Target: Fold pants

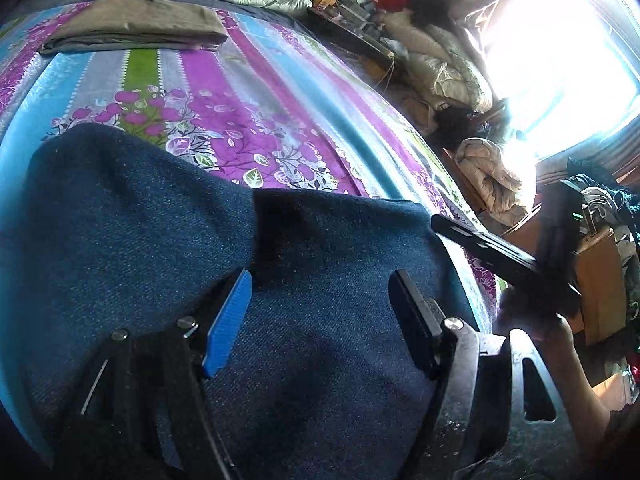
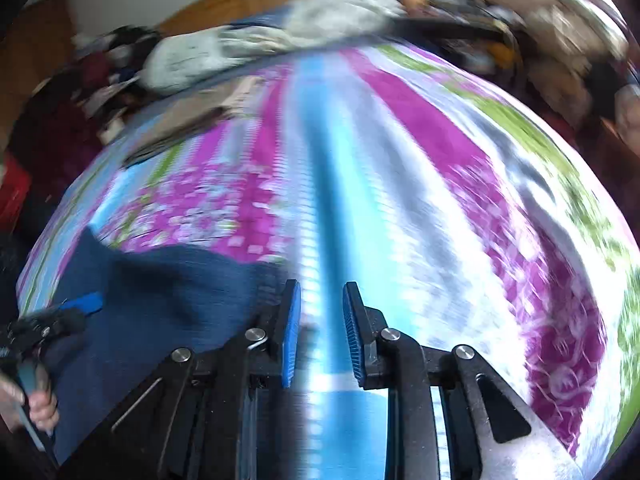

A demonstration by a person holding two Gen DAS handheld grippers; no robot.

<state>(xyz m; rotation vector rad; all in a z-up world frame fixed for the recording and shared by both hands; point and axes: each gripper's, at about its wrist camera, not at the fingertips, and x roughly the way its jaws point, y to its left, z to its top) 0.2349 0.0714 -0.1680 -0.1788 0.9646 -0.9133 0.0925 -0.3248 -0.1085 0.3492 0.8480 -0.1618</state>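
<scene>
the blue pants (image 1: 168, 216) lie bunched at the near edge of the bed (image 1: 280, 92), on the striped floral sheet, and look thick and folded over on themselves. the left claw (image 1: 320, 312) hangs right above the cloth with its pads spread wide and nothing between them. the right claw (image 2: 320, 332) is released too, its pads apart over bare sheet just beside the pants' edge, and its view is smeared with motion blur.

the main risk is a poor pinch. if the left claw closes where it is, it may catch only the top layer, so the fold drags unevenly and the lower layers stay bunched. the right claw, off the cloth, could pinch the sheet instead and pull it up with the pants. the two claws are near each other, so they may collide. a folded tan garment (image 1: 136, 26) lies well apart, out of harm.
</scene>
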